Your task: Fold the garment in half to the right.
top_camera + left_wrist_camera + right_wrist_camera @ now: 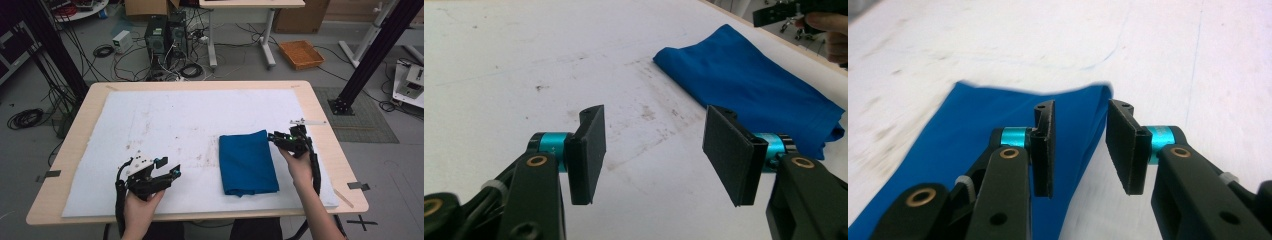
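Overhead, the high view counts two hand-held grippers and one folded blue cloth (248,162) on one light wooden counter (320,115) that is covered by a single stained white mat (170,120). The left hand-held gripper (170,170) sits low over the mat near the counter's front edge, held in the person's left hand (140,207), and the cloth lies well apart to its right. The right hand-held gripper (275,137) hovers at the cloth's far right corner, just beside or touching it; which one cannot be told from here. The right hand (299,167) rests beside the cloth's right edge.

Next, the left gripper view shows this hand-held gripper (654,150) with its two black jaws set wide apart and nothing between them but the bare mat (524,65). The blue cloth (749,85) lies ahead and to the right of the jaws, clear of them, its nearest corner reaching behind the right-hand pad.

Finally, the right gripper view has its own hand-held gripper (1079,145) with jaws moderately apart, holding nothing. The cloth (973,130) spreads beneath and behind the left-hand jaw, and its folded edge runs up through the gap between the two pads. The right-hand jaw stands over the white mat (1198,60).
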`<state>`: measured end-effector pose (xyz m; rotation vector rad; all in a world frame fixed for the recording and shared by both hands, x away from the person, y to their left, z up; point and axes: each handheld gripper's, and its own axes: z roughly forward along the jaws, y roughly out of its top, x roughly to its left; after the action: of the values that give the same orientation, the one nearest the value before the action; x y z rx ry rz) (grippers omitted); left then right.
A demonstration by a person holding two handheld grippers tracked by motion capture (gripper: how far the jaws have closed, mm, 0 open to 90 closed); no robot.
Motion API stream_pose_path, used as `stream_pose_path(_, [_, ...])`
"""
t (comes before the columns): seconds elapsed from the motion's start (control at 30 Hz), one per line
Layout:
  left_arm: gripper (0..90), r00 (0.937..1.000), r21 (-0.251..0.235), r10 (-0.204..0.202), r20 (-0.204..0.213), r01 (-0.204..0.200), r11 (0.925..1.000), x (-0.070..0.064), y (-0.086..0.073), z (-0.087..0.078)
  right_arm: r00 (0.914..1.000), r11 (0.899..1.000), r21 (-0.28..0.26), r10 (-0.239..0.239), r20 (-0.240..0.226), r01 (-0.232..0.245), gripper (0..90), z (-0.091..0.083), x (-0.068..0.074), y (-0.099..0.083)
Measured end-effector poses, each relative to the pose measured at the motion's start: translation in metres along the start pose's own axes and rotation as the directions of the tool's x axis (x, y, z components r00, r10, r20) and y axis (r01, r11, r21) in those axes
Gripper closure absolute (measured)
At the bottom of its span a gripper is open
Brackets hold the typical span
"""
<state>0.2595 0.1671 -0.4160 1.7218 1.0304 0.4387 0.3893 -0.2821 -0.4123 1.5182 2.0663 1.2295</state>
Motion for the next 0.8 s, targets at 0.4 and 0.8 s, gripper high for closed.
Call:
stream_pose_path(0.4, [41.1, 0.9996, -0.001, -0.017, -0.025, 0.017, 0.9999, 0.014, -0.002, 0.001, 0.9970, 0.999, 0.028, -0.025, 0.074, 0.023, 90.0, 0.049, -0.005, 0.011])
stream_pose_path(0.8, [41.1, 0.9990, -0.005, -0.031, -0.033, 0.031, 0.9995, 0.020, -0.002, 0.000, 0.9987, 0.998, -0.042, 0.048, 0.020, -0.047, 72.4, 0.042, -0.007, 0.007])
